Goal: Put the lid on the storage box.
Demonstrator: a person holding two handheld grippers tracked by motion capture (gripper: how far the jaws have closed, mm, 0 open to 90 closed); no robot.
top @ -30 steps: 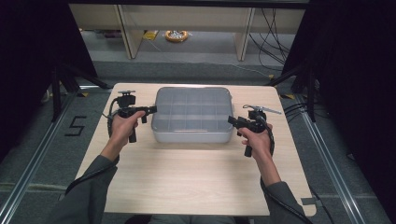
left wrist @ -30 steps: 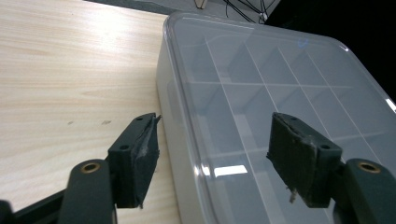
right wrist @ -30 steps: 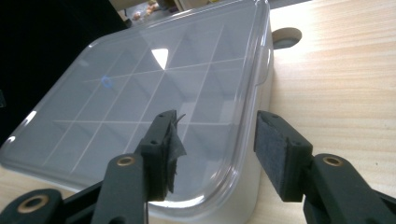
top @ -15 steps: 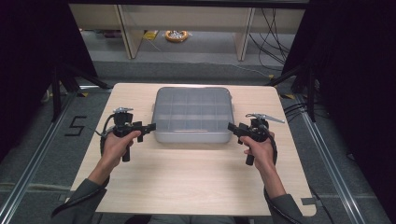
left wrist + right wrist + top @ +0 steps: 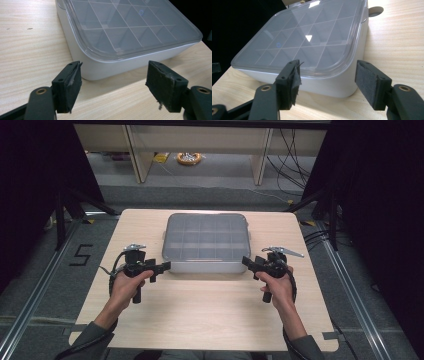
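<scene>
1. The box (image 5: 206,244) is white plastic with rounded corners, a clear smooth lid over a grid of compartments.
2. It sits on the pale wooden table (image 5: 210,320), toward the far middle.
3. The left gripper (image 5: 159,268) and right gripper (image 5: 248,263) are wide open, holding nothing, near its front corners.

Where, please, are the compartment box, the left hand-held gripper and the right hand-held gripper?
compartment box (image 5: 206,240), high view, centre of its clear lid.
left hand-held gripper (image 5: 113,85), left gripper view, midway between its fingertips.
right hand-held gripper (image 5: 328,83), right gripper view, midway between its fingertips.
</scene>
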